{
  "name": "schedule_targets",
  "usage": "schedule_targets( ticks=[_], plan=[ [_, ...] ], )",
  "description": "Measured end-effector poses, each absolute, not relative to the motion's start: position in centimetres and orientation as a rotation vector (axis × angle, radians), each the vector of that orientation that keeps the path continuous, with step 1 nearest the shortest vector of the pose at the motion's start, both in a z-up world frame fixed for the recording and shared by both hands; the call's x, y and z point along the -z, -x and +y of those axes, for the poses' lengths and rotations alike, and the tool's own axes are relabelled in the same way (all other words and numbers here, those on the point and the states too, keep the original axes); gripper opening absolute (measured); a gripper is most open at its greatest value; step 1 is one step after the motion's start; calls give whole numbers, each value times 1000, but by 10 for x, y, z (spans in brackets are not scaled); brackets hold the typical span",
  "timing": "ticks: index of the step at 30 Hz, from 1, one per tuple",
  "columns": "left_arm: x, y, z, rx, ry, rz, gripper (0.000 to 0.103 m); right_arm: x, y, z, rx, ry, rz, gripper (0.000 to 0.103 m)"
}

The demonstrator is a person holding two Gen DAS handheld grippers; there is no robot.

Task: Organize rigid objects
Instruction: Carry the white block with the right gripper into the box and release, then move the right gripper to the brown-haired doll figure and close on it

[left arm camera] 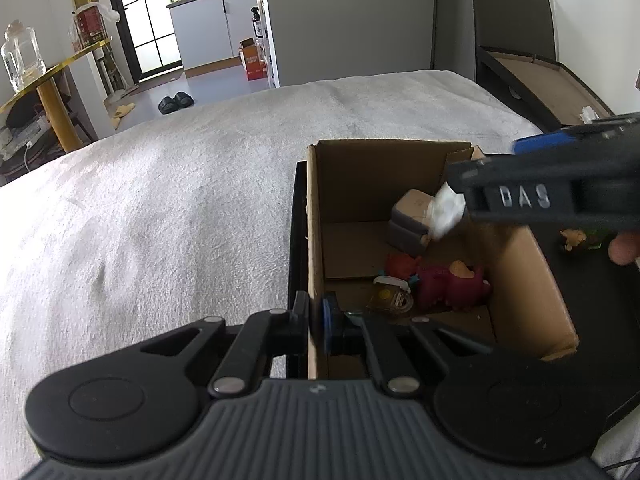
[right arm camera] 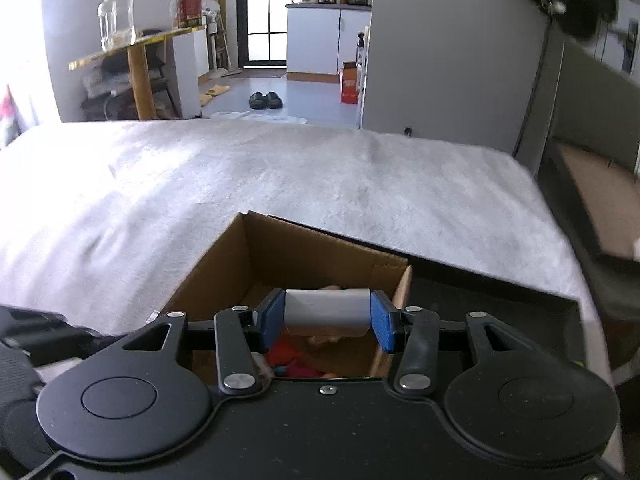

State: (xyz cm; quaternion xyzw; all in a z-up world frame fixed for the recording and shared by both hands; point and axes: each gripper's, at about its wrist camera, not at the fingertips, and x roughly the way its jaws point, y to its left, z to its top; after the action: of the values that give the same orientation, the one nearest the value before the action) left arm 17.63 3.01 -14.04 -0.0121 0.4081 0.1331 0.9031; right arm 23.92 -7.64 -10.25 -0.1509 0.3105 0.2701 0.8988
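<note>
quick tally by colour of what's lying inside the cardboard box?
Lying in the cardboard box, left wrist view:
Grey-beige block: 1
Red-orange toy: 1
Magenta toy: 1
Gold padlock: 1
Total: 4

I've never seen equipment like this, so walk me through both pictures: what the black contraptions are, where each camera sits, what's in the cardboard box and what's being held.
Each black contraption is a hand-held two-finger gripper with a camera looking along its fingers. One picture comes from the left gripper, pinched shut on the near wall of the cardboard box, steadying it. The other comes from the right gripper, with a white block between its blue pads above the open box. The box sits on a bed with a white blanket. Inside lie a pink toy, a grey-beige item and other small things.
</note>
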Motion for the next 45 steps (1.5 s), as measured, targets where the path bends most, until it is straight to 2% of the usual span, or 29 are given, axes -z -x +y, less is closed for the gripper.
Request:
schedule_targets(
  ticks=[16,20,22,25,27,35,45],
  plan=[
    [136,-176,23,-312,-6,842,8,111,-229,-131,-455,203,734,61],
    [132,-181,21,-330,-4,868,19,112,-228,-143,-446,185,748,61],
    [130,-182,18,-339,-16,863,46,111,-228,-149,-445,170,753,61],
    [127,-182,10,-353,-55,839,63,110,-228,-160,-441,154,756,63],
    [124,-182,6,-355,-69,829,69,111,-228,-166,-434,148,757,66],
    [120,-187,-6,-383,-123,812,86,115,-229,-186,-428,138,750,77],
    [125,-199,-23,-365,-174,812,88,128,-239,-206,-399,115,764,83]
  ],
)
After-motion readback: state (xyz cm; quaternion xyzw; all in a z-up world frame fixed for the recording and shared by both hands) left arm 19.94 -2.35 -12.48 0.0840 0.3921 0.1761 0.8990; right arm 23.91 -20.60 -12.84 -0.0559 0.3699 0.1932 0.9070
